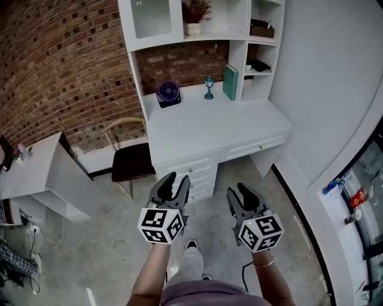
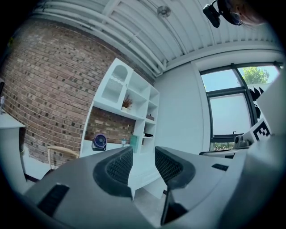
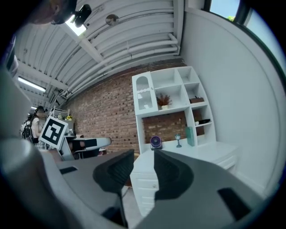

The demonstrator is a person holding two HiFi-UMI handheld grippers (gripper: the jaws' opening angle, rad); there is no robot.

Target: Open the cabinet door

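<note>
Brick wall [image 1: 60, 72] fills the left side of the room, and a chair [image 1: 128, 158] stands before it, just beside a white desk [image 1: 197, 128] that carries a shelf unit [image 1: 239, 36].

The cabinet door [image 1: 151, 18] is the only door I can see. It closes the upper left compartment of this unit, above a small fan [image 1: 169, 92]. It is white with a ribbed glass panel that is arched at the top. It stands upright, taller than wide, and looks closed. A handle I cannot make out.

The left gripper [image 1: 176, 179] has its jaws apart with nothing between them, and it points level toward the desk. The right gripper [image 1: 238, 192] beside it is also parted and empty.

The door lies ahead of both, well apart and much higher, past the desk top. It is slightly to the left, so I judge the left gripper is the nearer one. Both would have to go forward and up.
</note>
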